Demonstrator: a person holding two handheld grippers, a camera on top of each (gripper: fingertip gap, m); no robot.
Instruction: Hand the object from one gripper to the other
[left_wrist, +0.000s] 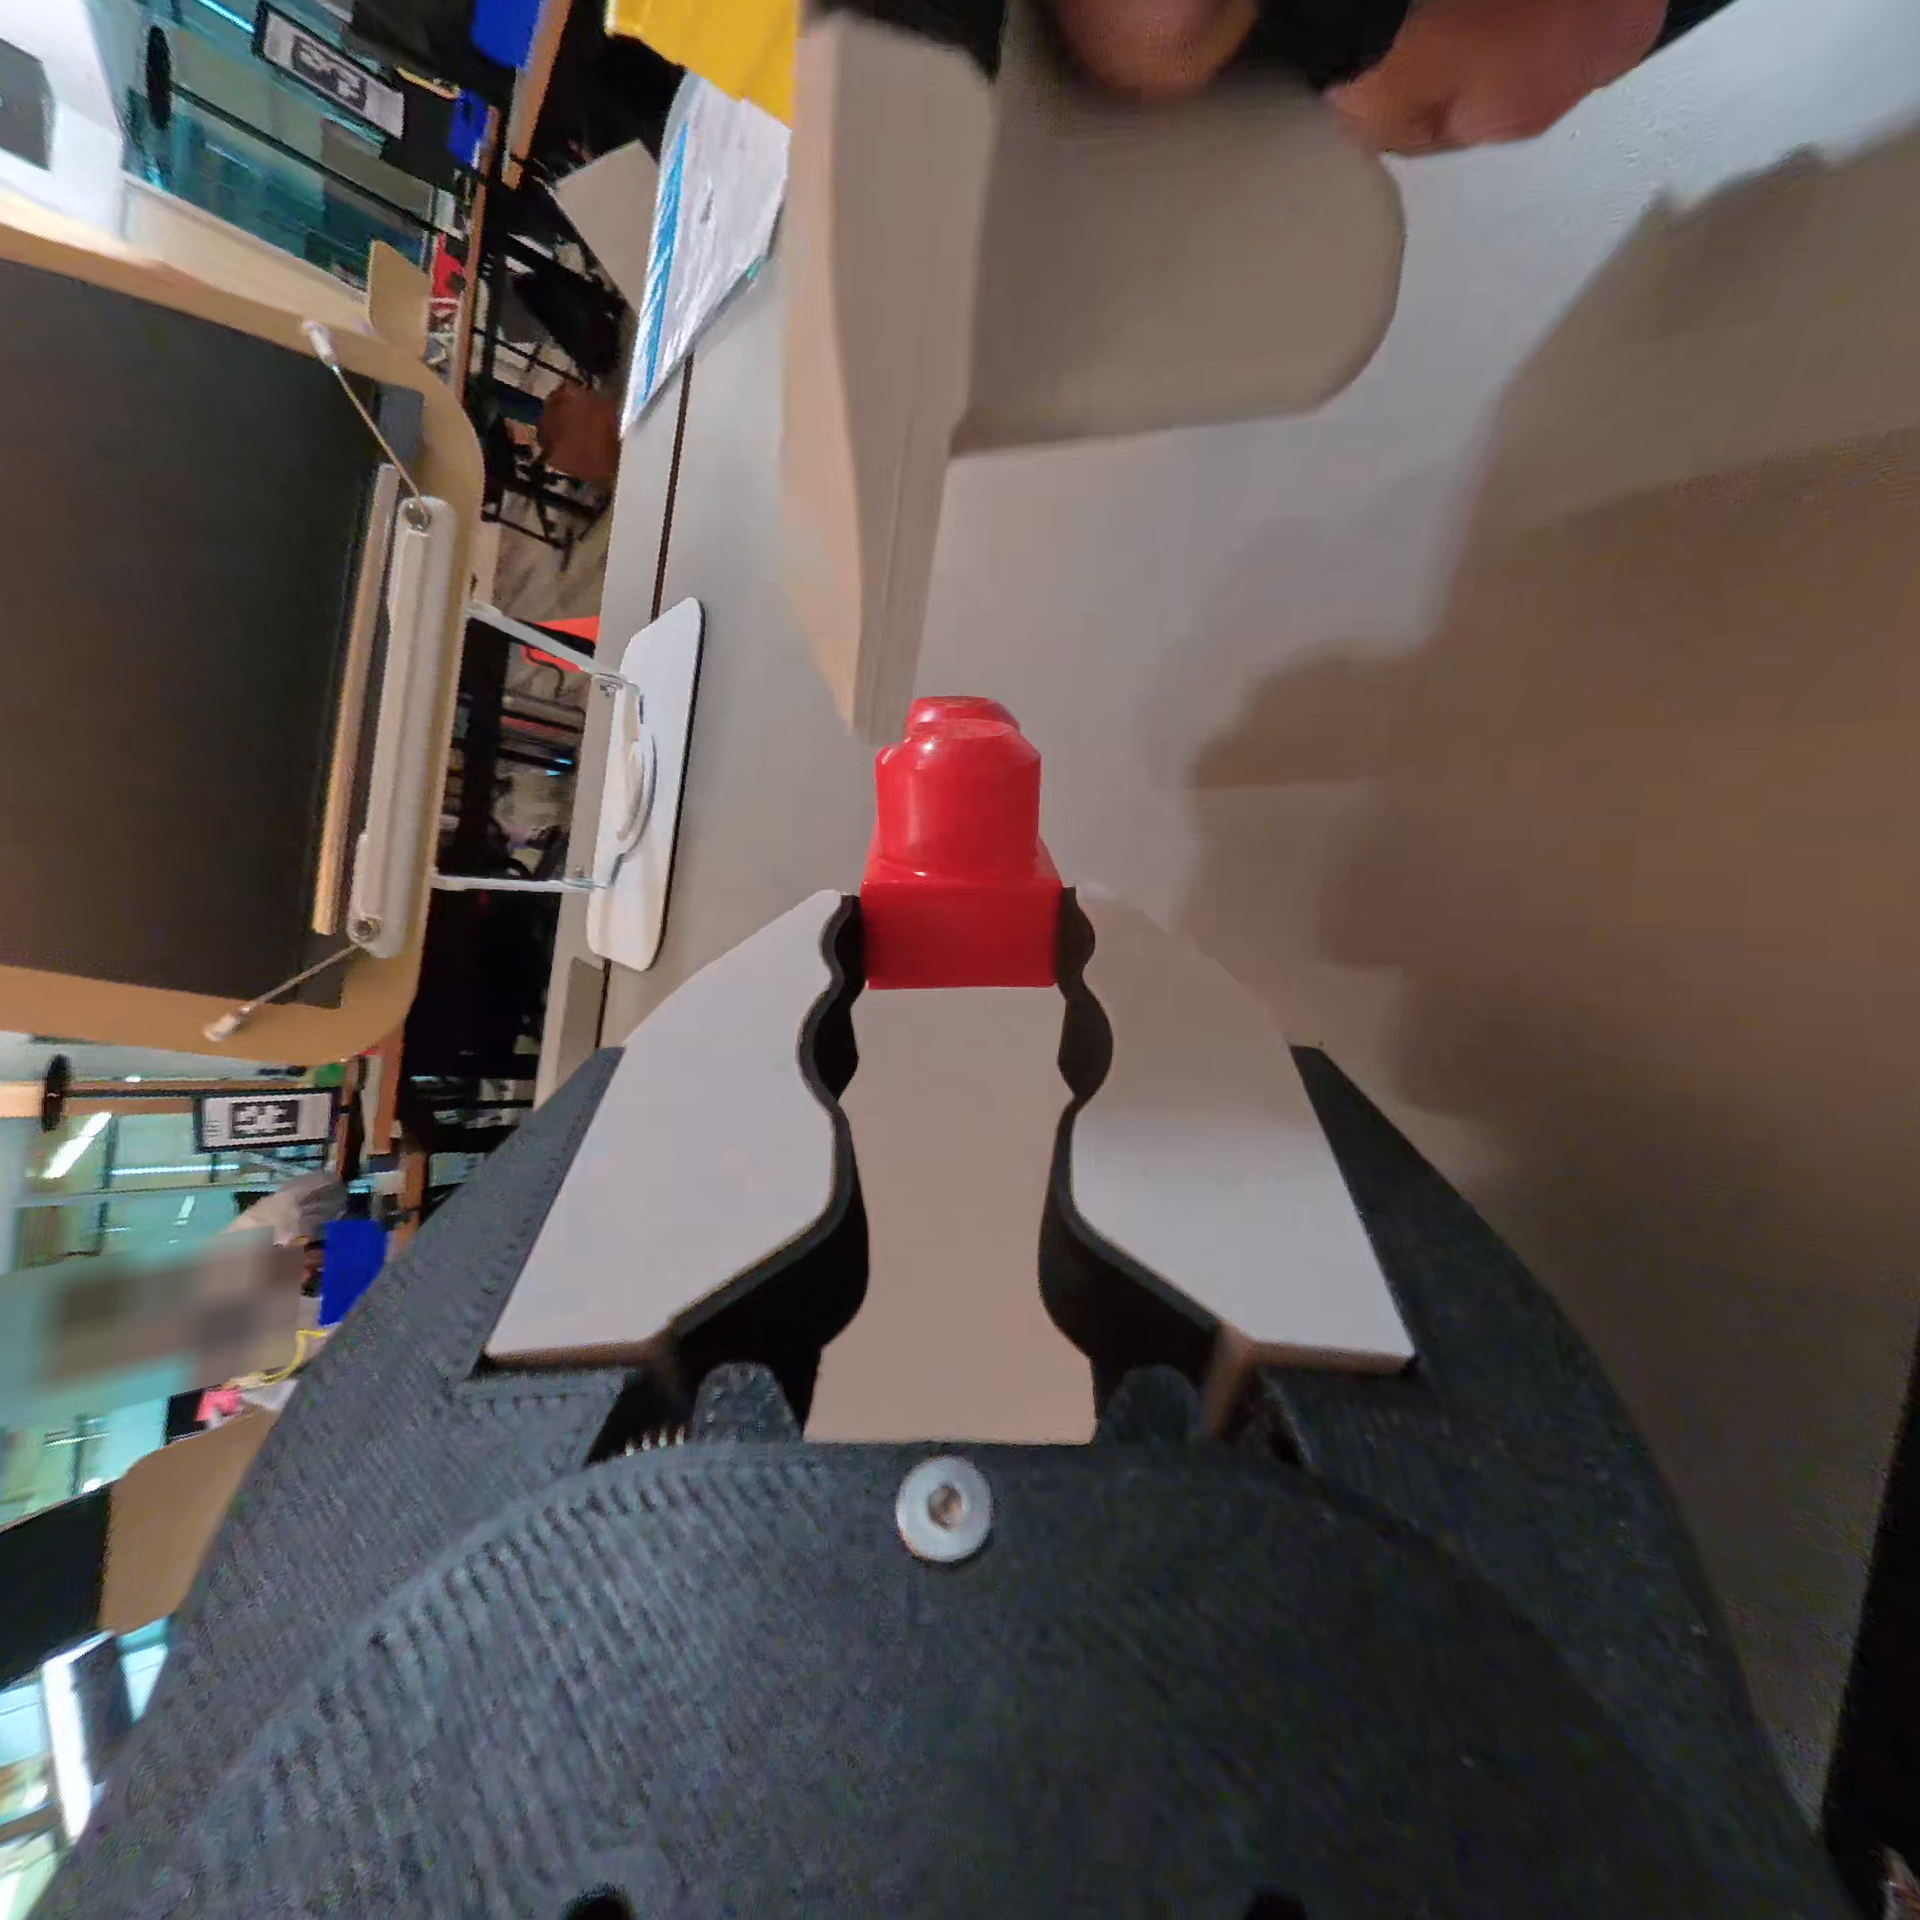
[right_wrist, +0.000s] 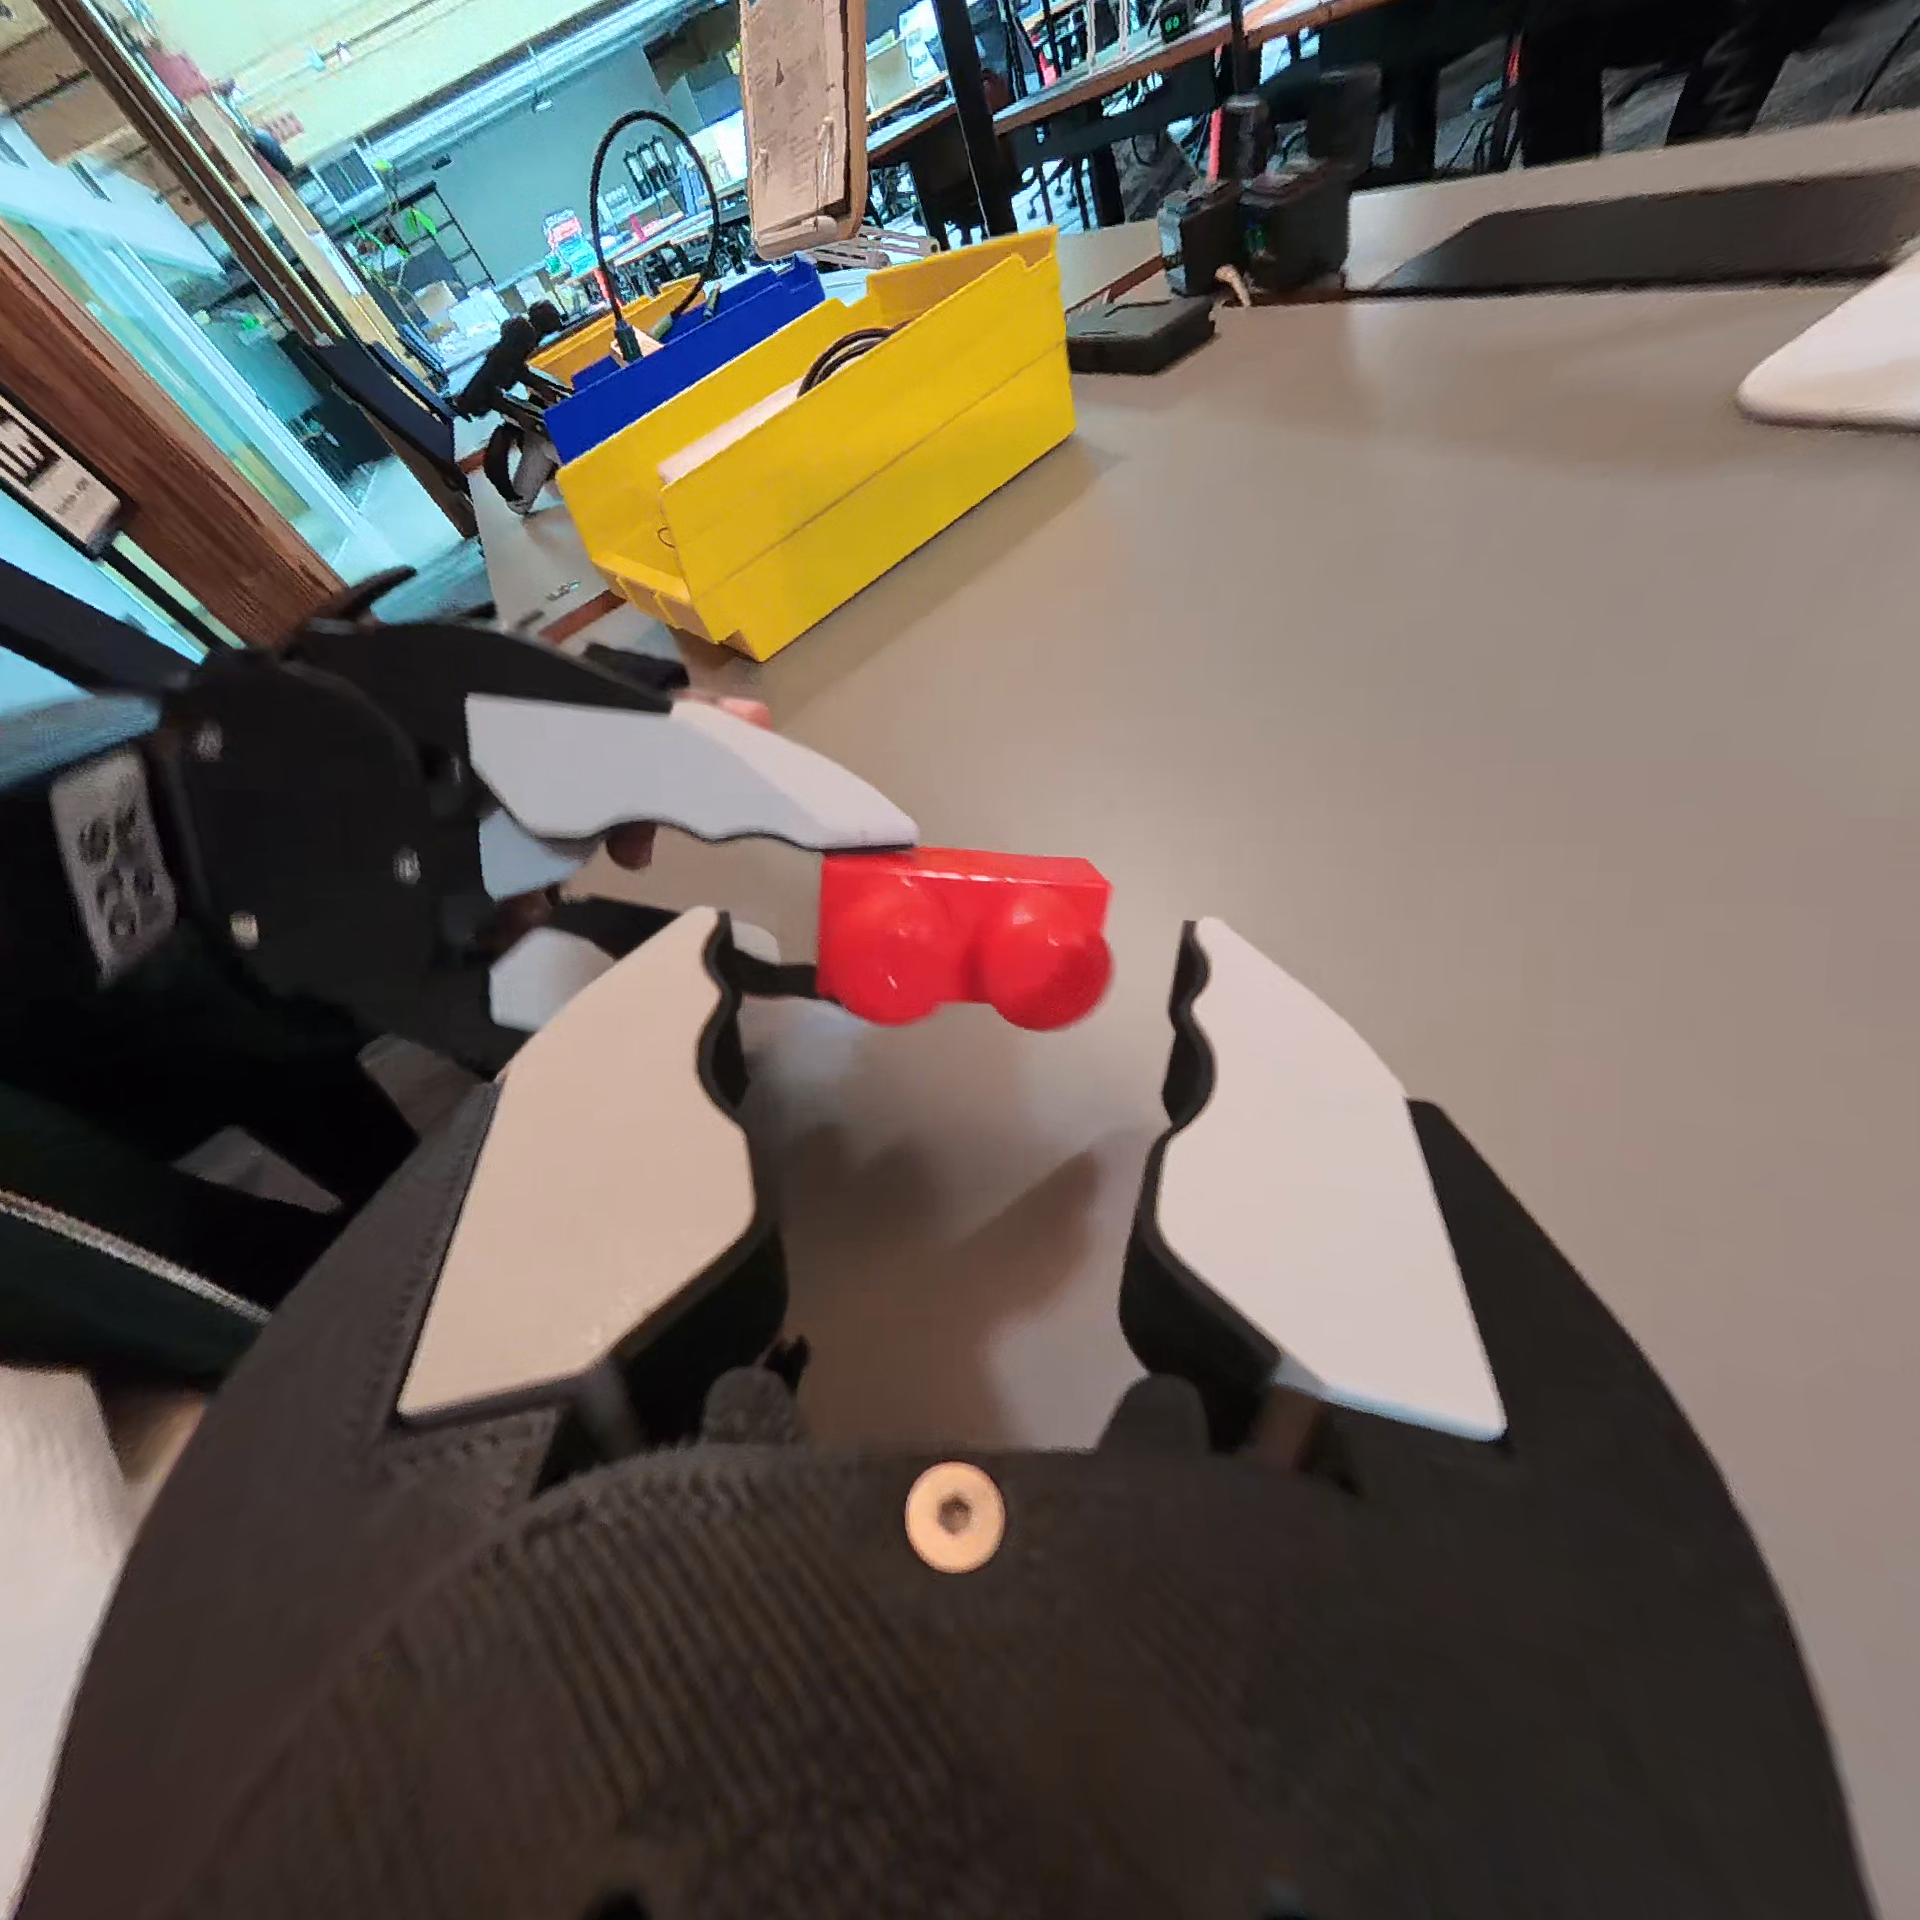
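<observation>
A red two-stud toy brick (left_wrist: 961, 862) is clamped at its base between the tips of my left gripper (left_wrist: 961, 935), studs pointing away from the camera. In the right wrist view the same brick (right_wrist: 961, 935) is held in the air above the grey table, with the left gripper (right_wrist: 831, 904) reaching in from the left. My right gripper (right_wrist: 951, 956) is open and empty, its fingers just below and on either side of the brick, not touching it. In the left wrist view the right gripper's pale fingers (left_wrist: 1091, 239) loom blurred just beyond the brick.
A yellow bin (right_wrist: 831, 468) and a blue bin (right_wrist: 675, 364) stand at the far left of the grey table (right_wrist: 1455, 727). A white pad (right_wrist: 1839, 364) lies at the right edge. A monitor on a stand (left_wrist: 208, 644) stands at the table's far side. Across from one pair of fingers to the other is roughly 4 cm.
</observation>
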